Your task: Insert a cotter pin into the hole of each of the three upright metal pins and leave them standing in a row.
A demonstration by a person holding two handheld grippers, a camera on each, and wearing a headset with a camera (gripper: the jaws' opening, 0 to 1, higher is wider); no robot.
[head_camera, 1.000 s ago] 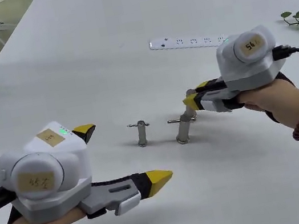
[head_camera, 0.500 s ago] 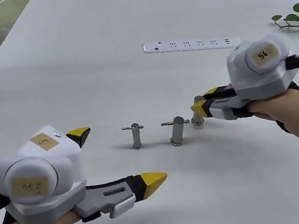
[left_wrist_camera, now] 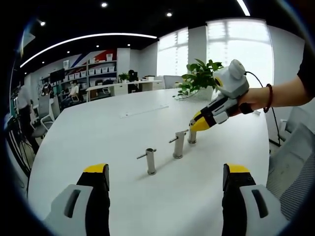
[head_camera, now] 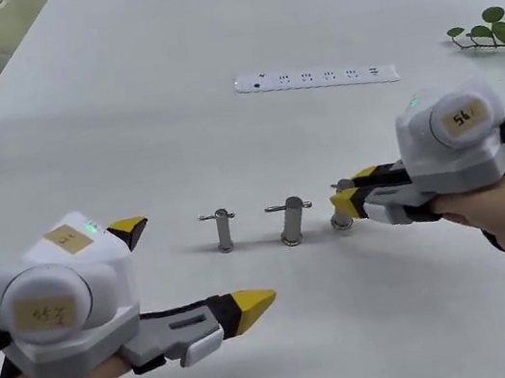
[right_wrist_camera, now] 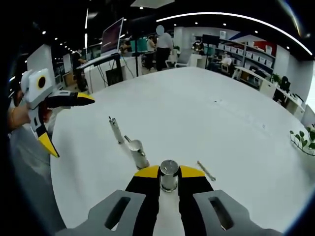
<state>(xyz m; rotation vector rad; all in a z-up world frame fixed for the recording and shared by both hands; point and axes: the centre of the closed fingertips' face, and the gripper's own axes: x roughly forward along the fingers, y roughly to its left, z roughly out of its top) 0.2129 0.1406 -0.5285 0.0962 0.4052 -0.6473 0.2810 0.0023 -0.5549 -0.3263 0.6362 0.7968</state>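
**A:** Now that the right gripper (head_camera: 345, 202) has carried the third metal pin (right_wrist_camera: 169, 179) out from behind the middle pin (head_camera: 290, 222), do the three stand in one line on the table (head_camera: 119, 95)?

**B:** Yes. A second ago it stood close behind the middle one. Now it stands upright to the right of it, in line with the first pin (head_camera: 223, 229). The jaws are closed on it, one on each side of the shaft.

**A:** And the left gripper (head_camera: 195, 263)?

**B:** It hovers in front of the row, jaws wide apart, holding nothing.

**A:** Does every pin carry a cotter pin (head_camera: 280, 208)?

**B:** The first and the middle pin each show one through the top. For the third it cannot be told. A thin metal piece (right_wrist_camera: 205, 170) shows just beside it, but whether it passes through the hole is not clear. If it does, probably only the release remains.
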